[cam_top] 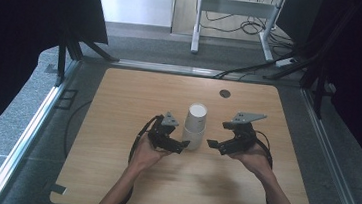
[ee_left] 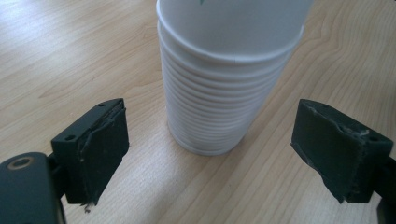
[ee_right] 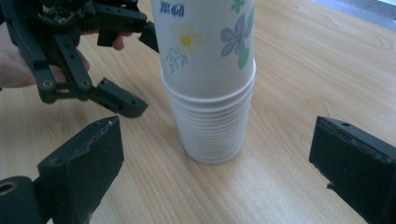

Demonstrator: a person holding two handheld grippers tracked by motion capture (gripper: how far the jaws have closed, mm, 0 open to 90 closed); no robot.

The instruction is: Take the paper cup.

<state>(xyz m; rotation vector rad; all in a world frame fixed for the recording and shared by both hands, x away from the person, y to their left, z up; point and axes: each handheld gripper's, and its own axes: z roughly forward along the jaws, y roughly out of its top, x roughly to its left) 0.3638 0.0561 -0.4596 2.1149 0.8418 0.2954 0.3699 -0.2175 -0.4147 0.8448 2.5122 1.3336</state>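
Observation:
A tall stack of white paper cups [cam_top: 195, 126] stands upright near the middle of the wooden table [cam_top: 119, 101]; the top cup bears a flower print [ee_right: 205, 42]. My left gripper [cam_top: 181, 145] sits just left of the stack's base, open, jaws wide apart with the stack [ee_left: 219, 88] ahead of them and untouched. On the other side, my right gripper [cam_top: 213, 145] is open too, a short way off the stack [ee_right: 212, 126]. The left gripper [ee_right: 119, 70] also appears beyond the cups in the right gripper view.
A small dark round hole [cam_top: 225, 93] marks the table's far side. Black curtains hang left and right, and a desk frame with cables [cam_top: 237, 17] stands beyond the table on the carpet.

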